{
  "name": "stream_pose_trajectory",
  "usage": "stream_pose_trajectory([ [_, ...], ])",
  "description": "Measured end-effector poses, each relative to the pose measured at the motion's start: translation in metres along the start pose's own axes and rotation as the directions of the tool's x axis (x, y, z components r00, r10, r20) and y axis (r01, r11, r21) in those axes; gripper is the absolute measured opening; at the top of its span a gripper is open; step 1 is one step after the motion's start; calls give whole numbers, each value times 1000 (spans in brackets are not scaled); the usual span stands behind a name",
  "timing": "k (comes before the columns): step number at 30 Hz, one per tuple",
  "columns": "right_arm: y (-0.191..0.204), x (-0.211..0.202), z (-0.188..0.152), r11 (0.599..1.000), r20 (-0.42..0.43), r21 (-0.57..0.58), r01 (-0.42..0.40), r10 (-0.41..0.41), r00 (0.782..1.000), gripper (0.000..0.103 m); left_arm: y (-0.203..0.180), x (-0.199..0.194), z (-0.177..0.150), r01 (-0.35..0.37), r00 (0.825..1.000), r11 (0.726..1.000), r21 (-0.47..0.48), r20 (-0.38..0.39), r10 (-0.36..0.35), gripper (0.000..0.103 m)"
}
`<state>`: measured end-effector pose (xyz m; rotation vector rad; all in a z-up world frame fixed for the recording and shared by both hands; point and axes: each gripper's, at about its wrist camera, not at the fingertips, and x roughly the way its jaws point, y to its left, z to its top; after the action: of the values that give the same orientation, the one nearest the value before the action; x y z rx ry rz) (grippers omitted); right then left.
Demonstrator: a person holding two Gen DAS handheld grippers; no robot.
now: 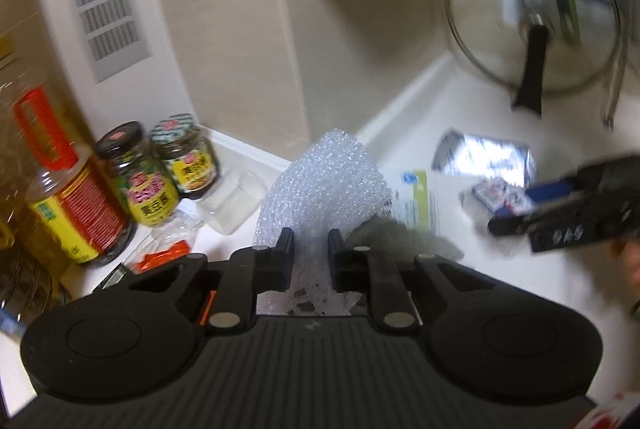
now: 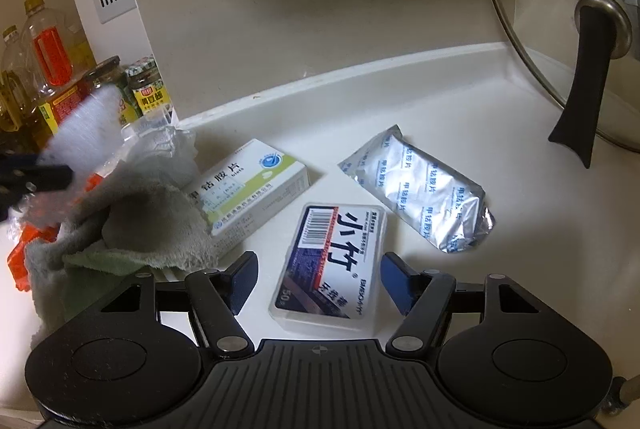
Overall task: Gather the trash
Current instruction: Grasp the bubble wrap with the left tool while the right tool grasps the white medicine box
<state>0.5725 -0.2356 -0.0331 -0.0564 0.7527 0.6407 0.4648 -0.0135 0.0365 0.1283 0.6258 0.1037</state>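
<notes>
A: What has the left gripper got?
B: Its jaws are nearly closed on a sheet of bubble wrap, lifted above the counter.
A: And the right gripper?
B: Jaws wide apart, gripping nothing; a plastic floss box lies flat between them; a foil packet and a pill box lie near; a grey cloth sits left.

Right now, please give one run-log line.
left gripper: shut on bubble wrap | right gripper: open around floss box | counter
</notes>
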Motion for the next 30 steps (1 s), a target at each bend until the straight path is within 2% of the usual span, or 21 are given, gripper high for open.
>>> stream_pose_trajectory([
  [5,3,3,0,999,-3,-9,35,-35,999,68,20,-27,-1,-13,999,993,-118,34,18,14],
  [8,3,4,-4,998,-3,-26,61,-61,998,66,21,-44,-8,-8,999,989,-145,44,14,14],
  [9,4,5,-6,997,-2,-37,63,-63,998,58,20,-49,-10,-4,999,988,-154,45,11,14],
  [10,4,3,-9,997,6,-42,66,-66,998,57,18,-54,-13,0,999,987,-163,44,7,14],
  [15,11,-9,-21,994,28,-68,84,-82,996,56,3,-76,-31,30,999,981,-192,37,-23,14],
  [25,42,-80,-65,996,57,-70,52,-48,997,56,-25,-108,-79,137,990,970,-202,3,-139,14],
  [30,71,-117,-98,996,34,-82,18,-15,999,56,-32,-123,-113,180,981,960,-214,-28,-190,14],
])
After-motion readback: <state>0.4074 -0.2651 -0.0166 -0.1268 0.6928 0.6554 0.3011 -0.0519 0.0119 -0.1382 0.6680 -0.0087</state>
